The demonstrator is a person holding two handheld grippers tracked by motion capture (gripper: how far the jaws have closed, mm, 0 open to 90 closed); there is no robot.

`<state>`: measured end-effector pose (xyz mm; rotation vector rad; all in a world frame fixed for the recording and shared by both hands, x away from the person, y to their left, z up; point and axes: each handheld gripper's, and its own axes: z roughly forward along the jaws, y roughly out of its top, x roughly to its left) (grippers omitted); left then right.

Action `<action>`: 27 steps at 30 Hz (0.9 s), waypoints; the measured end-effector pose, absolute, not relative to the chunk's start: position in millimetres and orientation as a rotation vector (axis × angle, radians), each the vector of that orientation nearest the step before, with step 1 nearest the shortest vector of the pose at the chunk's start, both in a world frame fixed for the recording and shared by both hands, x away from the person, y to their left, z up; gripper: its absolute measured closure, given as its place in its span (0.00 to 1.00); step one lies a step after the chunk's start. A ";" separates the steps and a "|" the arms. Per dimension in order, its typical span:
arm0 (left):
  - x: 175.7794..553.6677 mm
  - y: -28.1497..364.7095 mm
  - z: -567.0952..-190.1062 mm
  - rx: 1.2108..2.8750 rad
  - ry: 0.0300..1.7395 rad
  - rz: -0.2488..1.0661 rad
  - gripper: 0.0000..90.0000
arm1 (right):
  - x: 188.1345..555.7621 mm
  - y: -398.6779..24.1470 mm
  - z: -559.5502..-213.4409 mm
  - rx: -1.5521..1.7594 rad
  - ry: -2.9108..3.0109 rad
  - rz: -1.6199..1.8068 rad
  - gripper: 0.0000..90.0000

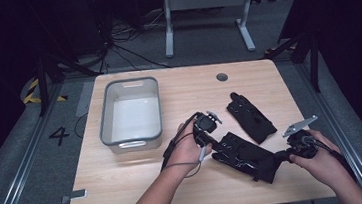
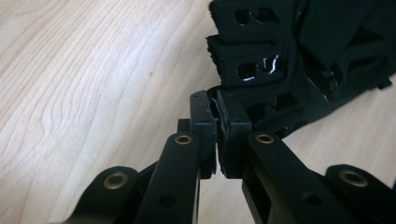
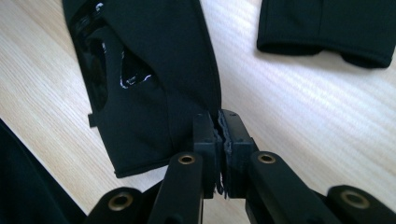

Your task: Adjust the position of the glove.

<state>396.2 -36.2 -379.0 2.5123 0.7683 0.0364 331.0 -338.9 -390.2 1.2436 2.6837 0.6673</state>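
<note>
Your left claw [image 1: 214,146] and right claw [image 1: 280,156] are each clamped on the black fabric glove [image 1: 244,156]. Lift both ends evenly, clear of the wooden tabletop [image 1: 177,87].

Both forearms reach in over the near edge, the left gripper [image 1: 212,144] and right gripper [image 1: 280,156] each angled inward with its 2 black jaws clamped together

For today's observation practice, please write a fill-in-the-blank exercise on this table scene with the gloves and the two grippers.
1. The left gripper is shut on the ____ end of the nearer glove.
2. The right gripper grips that glove's ____ edge.
3. The second glove lies on the ____, untouched.
4. The grey bin stands to the ____ of both gloves in the high view.

Missing words: finger; cuff; table; left
</note>
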 end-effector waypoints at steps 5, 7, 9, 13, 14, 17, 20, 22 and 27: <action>377.8 -24.1 -371.7 2.513 0.761 0.050 0.96 | 335.0 -334.1 -387.7 1.208 2.679 0.695 0.97; 371.5 -20.0 -369.8 2.517 0.756 0.048 0.96 | 336.9 -331.6 -387.6 1.194 2.680 0.699 0.96; 369.0 -18.1 -369.2 2.523 0.754 0.043 0.96 | 338.9 -328.7 -387.6 1.177 2.680 0.708 0.96; 356.0 -9.9 -368.9 2.529 0.768 0.043 0.96 | 344.8 -321.7 -388.4 1.142 2.687 0.718 0.96; 356.0 -9.9 -368.9 2.529 0.768 0.043 0.96 | 344.8 -321.7 -388.4 1.142 2.687 0.718 0.96; 347.0 -3.9 -372.0 2.543 0.782 0.026 0.96 | 349.1 -312.8 -391.2 1.112 2.705 0.707 0.96; 343.0 0.1 -373.3 2.541 0.787 0.017 0.96 | 351.4 -308.7 -392.7 1.095 2.717 0.710 0.96; 340.7 3.9 -374.6 2.547 0.795 0.001 0.96 | 353.5 -304.4 -394.5 1.089 2.735 0.700 0.96; 333.3 8.6 -379.9 2.567 0.792 -0.036 0.96 | 356.5 -296.1 -398.3 1.073 2.773 0.696 0.96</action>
